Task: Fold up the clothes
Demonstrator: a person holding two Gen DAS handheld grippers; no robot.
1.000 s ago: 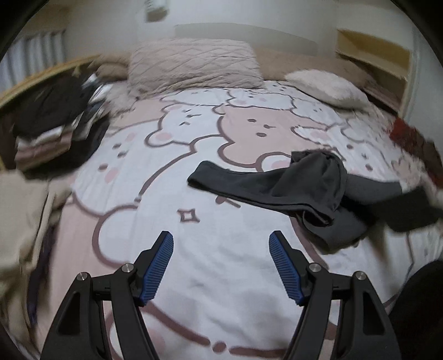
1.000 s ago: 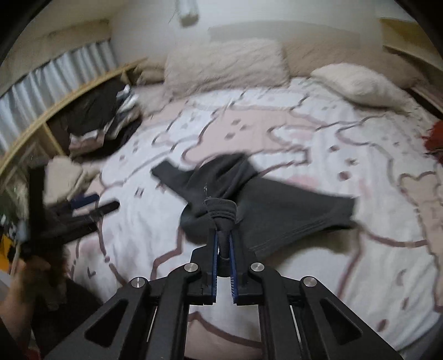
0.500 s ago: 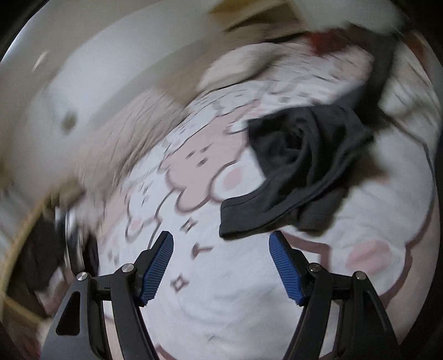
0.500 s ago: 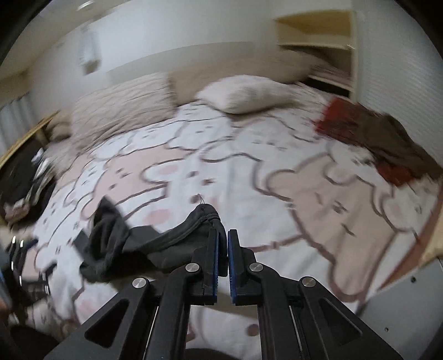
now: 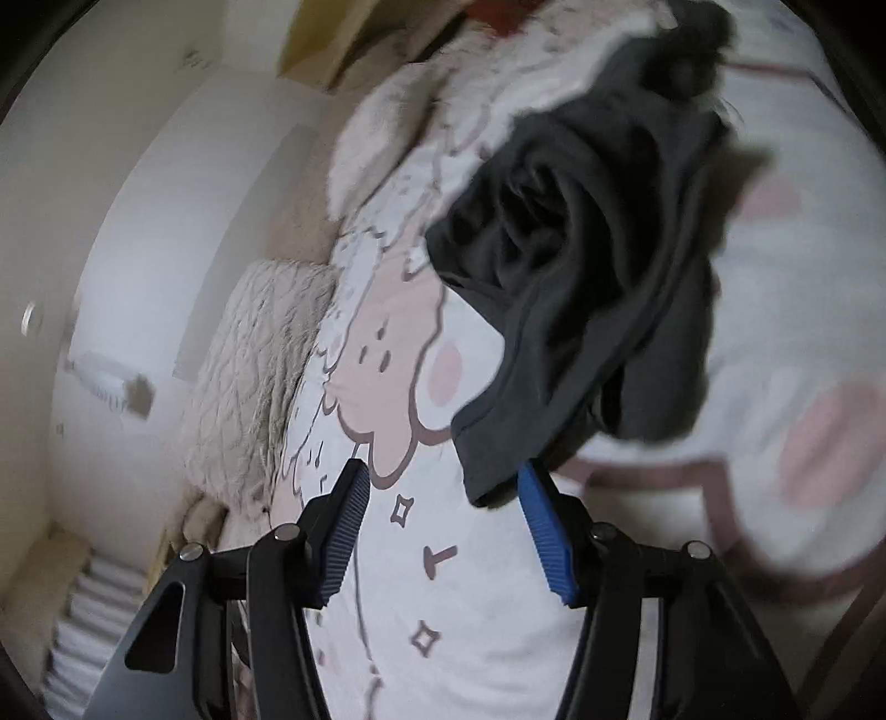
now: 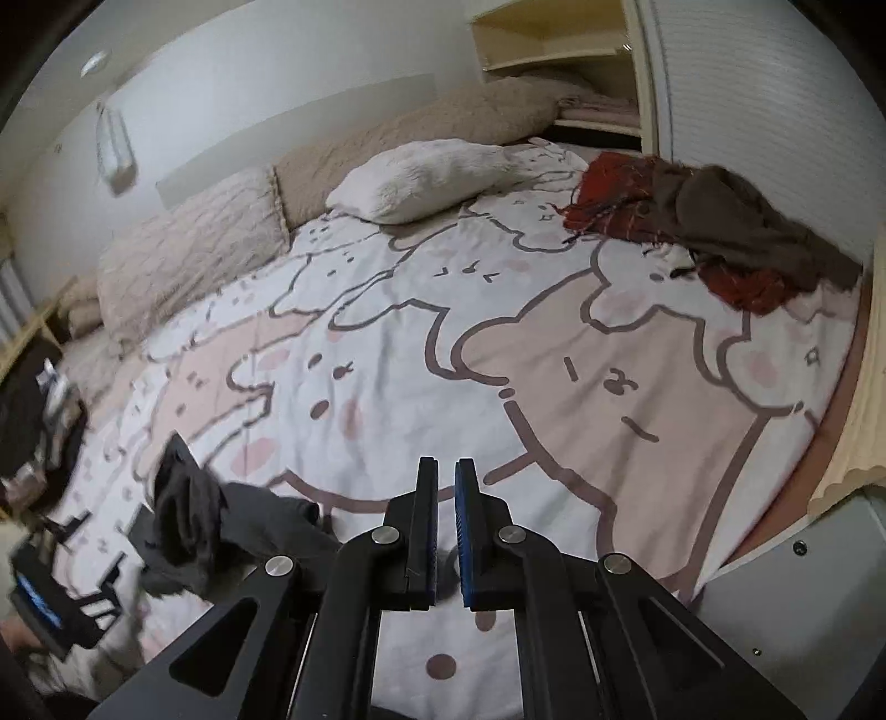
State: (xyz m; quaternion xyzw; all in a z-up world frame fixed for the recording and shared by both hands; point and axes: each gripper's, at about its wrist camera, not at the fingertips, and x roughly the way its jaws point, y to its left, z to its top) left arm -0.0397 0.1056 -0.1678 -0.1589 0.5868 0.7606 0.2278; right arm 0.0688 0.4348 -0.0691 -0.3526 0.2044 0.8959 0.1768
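Jaws closing, left gripper [image 5: 443, 490] nears crumpled dark-grey garment [image 5: 581, 266]; right gripper [image 6: 446, 482] clenched empty.

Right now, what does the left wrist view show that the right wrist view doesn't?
Left wrist only: a close look at the left gripper, jaws closing, with a hem corner of the dark grey crumpled garment between them beside one blue pad, not yet pinched.
Right wrist only: the right gripper shut, no cloth visible at its tips; a red fringed cloth partly under a brown garment at the bed's far edge; a cream shelf unit.
Both: that grey garment, the bear-print bedsheet, the quilted beige pillow.
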